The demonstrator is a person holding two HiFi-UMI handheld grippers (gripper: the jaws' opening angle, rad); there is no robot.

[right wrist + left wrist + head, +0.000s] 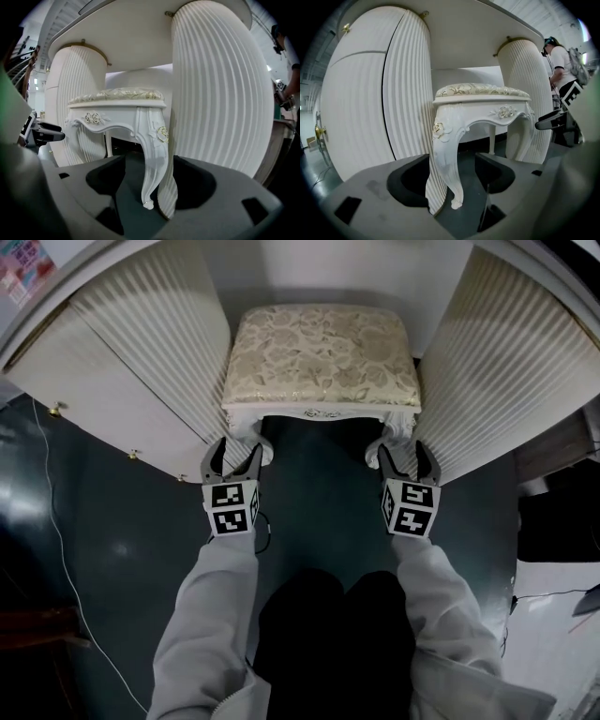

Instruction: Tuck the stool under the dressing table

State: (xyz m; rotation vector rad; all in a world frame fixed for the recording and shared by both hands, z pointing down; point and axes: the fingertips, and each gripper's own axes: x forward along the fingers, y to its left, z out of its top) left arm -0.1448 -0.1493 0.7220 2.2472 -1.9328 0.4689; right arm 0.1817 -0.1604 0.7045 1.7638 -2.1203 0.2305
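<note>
The stool (321,352) sits tucked into the gap under the dressing table (159,343). The left tool (234,451) and right tool (404,454) both gape wide, pinching nothing, each just short of a carved front leg (447,159).

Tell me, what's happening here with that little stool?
A person holds a pair of tongs in each hand, facing a padded stool that stands in the gap between the two ribbed sides of the dressing table. The left tongs are lined up with the stool's left front leg, the right tongs with its right front leg. Both pairs are open, gripping nothing.
</note>
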